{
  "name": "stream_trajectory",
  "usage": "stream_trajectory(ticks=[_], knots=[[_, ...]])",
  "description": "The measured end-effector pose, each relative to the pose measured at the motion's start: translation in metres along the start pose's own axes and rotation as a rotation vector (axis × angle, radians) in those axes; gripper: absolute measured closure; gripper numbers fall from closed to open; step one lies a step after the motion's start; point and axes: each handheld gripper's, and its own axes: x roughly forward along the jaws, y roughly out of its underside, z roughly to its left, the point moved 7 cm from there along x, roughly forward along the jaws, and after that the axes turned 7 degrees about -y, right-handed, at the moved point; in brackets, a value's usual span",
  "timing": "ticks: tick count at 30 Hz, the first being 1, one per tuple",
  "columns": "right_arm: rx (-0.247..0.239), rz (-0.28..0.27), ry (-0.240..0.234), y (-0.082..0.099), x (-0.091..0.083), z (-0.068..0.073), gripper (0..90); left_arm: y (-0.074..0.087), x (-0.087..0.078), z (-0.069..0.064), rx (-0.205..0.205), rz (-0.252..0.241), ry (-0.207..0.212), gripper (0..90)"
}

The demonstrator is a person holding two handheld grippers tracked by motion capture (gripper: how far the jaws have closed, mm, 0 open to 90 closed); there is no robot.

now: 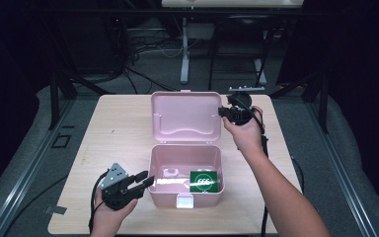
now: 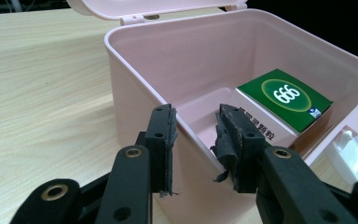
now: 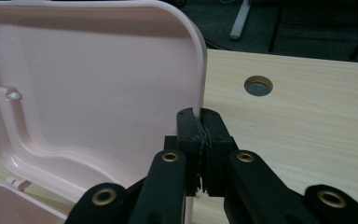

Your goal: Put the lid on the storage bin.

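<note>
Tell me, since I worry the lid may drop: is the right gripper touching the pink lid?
Touching. In the right gripper view, the right gripper has its jaws pressed together on the side edge of the raised lid, no gap showing.

The room around my table (image 1: 128, 123) is nearly black; light falls from above onto the wood only. There's a white glare streak on the pink box (image 1: 160, 197) floor. My tongs' close views are bright but soft, with the nearest black arms blurred.
</note>
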Motion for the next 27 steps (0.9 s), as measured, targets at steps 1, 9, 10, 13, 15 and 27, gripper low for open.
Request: stream_trajectory(ticks=[1,9,10,13,15,27], knots=[[-0.006,-0.005,0.000,0.001,-0.002,0.000,87.9,0.000,0.000,0.000,-0.001,0.000,0.000,66.2],[-0.034,-0.053,-0.016,0.006,-0.016,0.007,87.9,0.000,0.000,0.000,-0.003,-0.001,-0.002,66.3],[-0.039,-0.059,-0.017,0.007,-0.018,0.008,87.9,0.000,0.000,0.000,-0.002,-0.001,-0.003,66.3],[-0.054,-0.077,-0.022,0.010,-0.023,0.010,87.8,0.000,0.000,0.000,-0.004,-0.003,-0.006,66.3],[-0.069,-0.092,-0.021,0.012,-0.026,0.012,87.8,0.000,0.000,0.000,-0.003,-0.004,-0.007,66.3],[-0.143,-0.167,-0.014,0.029,-0.047,0.023,87.6,0.000,0.000,0.000,-0.003,-0.002,-0.010,66.3]])
